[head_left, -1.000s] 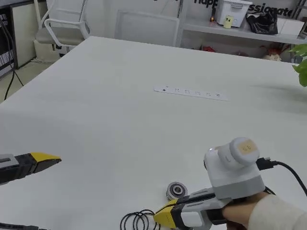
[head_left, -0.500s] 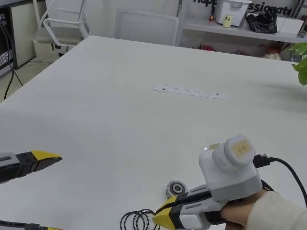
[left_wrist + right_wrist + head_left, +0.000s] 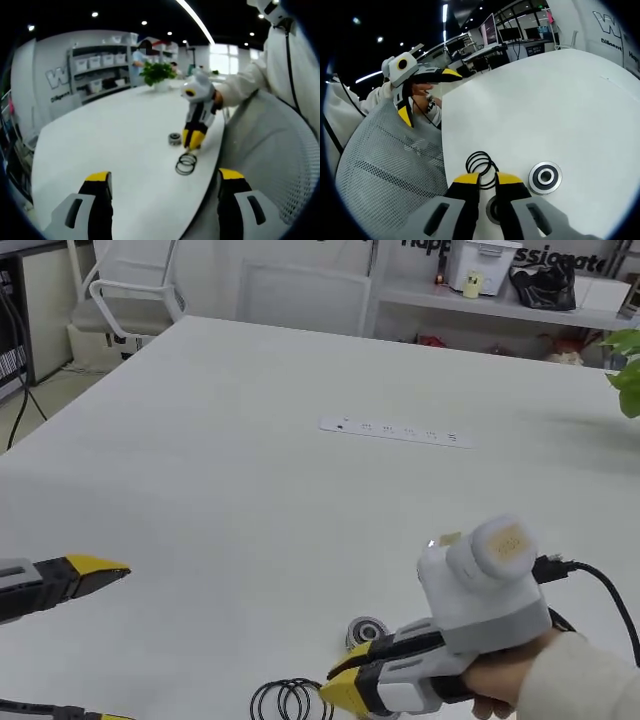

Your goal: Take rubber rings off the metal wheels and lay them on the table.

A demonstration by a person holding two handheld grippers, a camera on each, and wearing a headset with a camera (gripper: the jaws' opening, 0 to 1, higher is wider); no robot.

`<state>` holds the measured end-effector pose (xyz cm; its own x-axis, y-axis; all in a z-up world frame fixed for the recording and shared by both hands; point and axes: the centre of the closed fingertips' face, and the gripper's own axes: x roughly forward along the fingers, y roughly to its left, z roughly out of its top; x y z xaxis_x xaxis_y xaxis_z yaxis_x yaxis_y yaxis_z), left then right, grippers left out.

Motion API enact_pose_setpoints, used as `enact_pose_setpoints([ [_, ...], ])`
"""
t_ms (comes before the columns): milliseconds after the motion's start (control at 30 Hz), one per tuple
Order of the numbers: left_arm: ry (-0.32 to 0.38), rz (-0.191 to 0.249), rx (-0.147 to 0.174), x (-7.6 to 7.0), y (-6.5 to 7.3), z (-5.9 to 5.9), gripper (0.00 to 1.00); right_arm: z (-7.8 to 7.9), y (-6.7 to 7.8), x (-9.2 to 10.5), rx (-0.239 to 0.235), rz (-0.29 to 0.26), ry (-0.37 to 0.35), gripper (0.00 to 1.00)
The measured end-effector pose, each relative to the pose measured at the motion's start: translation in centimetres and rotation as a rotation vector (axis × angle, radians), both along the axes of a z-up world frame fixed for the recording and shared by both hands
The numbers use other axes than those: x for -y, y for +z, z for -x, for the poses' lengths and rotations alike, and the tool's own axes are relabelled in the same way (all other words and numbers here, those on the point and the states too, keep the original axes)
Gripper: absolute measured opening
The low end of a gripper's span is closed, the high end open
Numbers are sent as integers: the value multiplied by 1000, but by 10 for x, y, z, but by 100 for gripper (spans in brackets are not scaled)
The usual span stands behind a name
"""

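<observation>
Table (image 3: pixel 250 470): I see a broad white top running away from me in the head view, mostly bare.
Mesh chair (image 3: pixel 385 165): a pale net backrest, just off the table's near edge in the right gripper view.
Right gripper (image 3: pixel 488 179): held in a sleeved hand at the lower right of the head view. Its yellow-tipped jaws are drawn almost together, with a thin slit between them. The tips point down at the table just beside the rings, and I cannot tell whether they pinch one.
Left gripper (image 3: pixel 164 179): off to the left, well apart from the work. Its jaws are spread wide and have hold of nothing.
Power strip (image 3: pixel 395 432): a white bar lying flat near the middle of the table.
Rubber rings (image 3: pixel 288 700): thin black loops that overlap one another — they lie flat on the table near its front edge, just ahead of the right gripper's tips.
Metal wheel (image 3: pixel 366 631): small and round, flat on the table — it sits close beside the right gripper, near the rings but apart from them.
</observation>
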<state>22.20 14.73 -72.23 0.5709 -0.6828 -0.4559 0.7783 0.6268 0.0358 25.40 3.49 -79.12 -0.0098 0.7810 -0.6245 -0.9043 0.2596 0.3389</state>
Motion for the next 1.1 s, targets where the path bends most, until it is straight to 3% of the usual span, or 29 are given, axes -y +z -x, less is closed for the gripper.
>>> enact_pose_setpoints([
  [433,-8,2,4,2,2,-2,89,-14,28,8,48,-57,-43,16],
  [767,-23,1,-3,5,4,-3,92,-22,56,14,80,-120,-68,30],
  [1100,-24,-3,-4,4,8,-3,94,-30,86,36,140,-144,-89,44],
])
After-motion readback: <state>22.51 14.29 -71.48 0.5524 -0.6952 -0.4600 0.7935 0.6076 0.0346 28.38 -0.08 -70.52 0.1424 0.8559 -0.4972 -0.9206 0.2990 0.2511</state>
